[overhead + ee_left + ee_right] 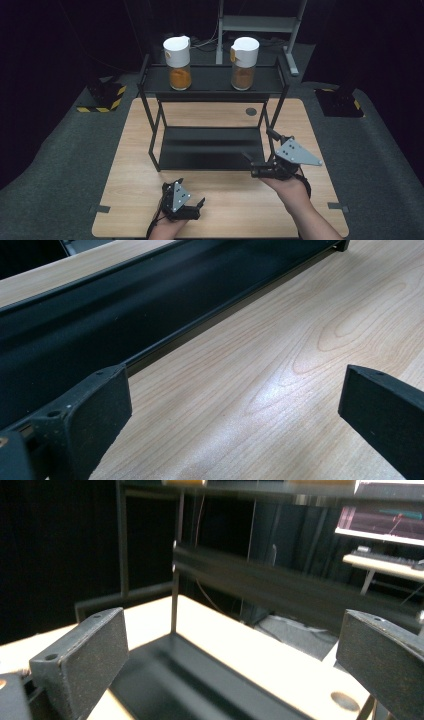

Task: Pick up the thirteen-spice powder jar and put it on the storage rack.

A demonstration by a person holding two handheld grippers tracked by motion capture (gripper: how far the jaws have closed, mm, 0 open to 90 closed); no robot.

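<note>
A black two-level metal rack [212, 87] stands at the back of the wooden table [130, 180]. On its top shelf are two glass jars of orange-brown powder with white lids, one at the left [178, 63] and one at the right [244, 63]. My left gripper [190, 192] lies low near the table's front edge, open, with bare wood between its jaws [235, 405]. My right gripper [257, 146] is held up at the rack's lower right corner, open and holding nothing, looking across the lower shelf [200, 685].
A round grommet hole [251, 111] sits in the table behind the rack. Grey carpet surrounds the table, with hazard-striped feet [102, 97] at both sides. A desk with a keyboard [385, 560] and a monitor shows far off in the right gripper view.
</note>
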